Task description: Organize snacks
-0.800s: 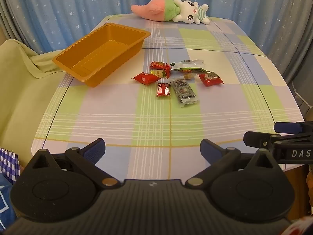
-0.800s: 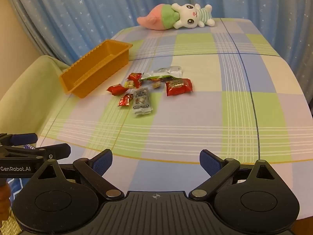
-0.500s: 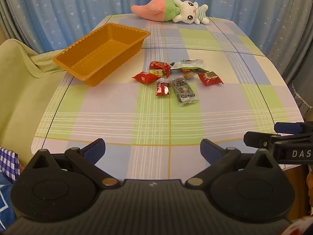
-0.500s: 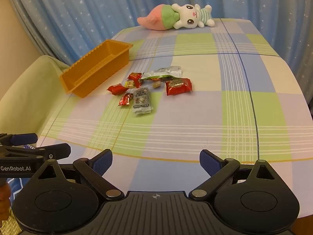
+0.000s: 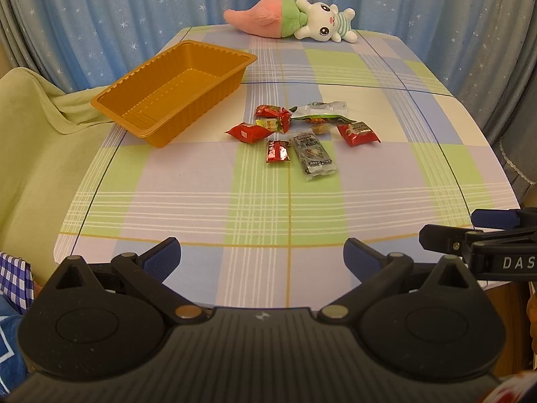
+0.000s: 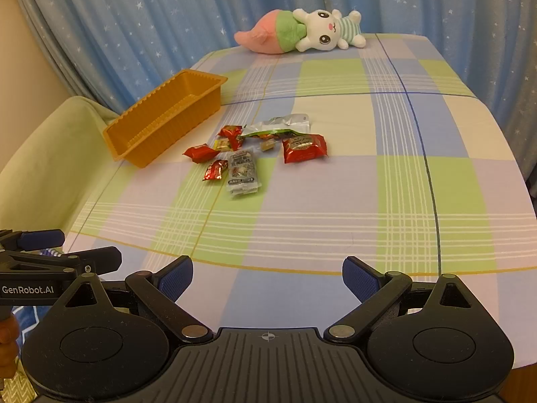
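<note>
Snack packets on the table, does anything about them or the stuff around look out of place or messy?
The snack packets lie in a loose, overlapping heap on the checked tablecloth, none in the empty orange tray beside them. A plush rabbit lies on its side at the far edge, unrelated to snacks. Nothing looks spilled or torn.

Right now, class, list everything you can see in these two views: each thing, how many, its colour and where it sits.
tray: one, orange, empty, left side of the table
snack packets: about eight, mostly red, some silver and green, loose cluster right of the tray
plush toy: one, pink, green and white, lying at the far edge
tablecloth: one, plaid in green, blue and lilac
curtain: blue with stars, behind the table
left gripper: one, black with blue pads, open, near edge
right gripper: one, same colours, open, near edge
</note>
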A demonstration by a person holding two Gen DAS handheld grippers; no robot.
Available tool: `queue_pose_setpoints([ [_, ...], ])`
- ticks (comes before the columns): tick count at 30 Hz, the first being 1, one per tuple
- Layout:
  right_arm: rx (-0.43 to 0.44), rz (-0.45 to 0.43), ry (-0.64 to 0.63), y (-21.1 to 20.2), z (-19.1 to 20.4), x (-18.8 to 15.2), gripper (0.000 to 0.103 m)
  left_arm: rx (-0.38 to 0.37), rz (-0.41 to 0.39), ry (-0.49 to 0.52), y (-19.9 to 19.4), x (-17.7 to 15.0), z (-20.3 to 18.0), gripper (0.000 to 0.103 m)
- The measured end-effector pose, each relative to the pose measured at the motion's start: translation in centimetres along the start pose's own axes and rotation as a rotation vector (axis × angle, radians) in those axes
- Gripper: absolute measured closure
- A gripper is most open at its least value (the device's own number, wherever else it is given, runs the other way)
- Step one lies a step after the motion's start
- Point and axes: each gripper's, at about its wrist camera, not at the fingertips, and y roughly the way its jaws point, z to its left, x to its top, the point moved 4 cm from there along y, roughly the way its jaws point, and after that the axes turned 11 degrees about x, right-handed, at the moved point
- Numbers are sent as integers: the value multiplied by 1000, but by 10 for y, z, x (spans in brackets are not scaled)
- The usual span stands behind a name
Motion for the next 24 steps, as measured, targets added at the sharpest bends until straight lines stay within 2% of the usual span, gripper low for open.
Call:
queue_pose_setpoints([
  [24,-1,-3,-4,-3,1,0,8,-1,-6,-4,-9,-2,-2,0],
])
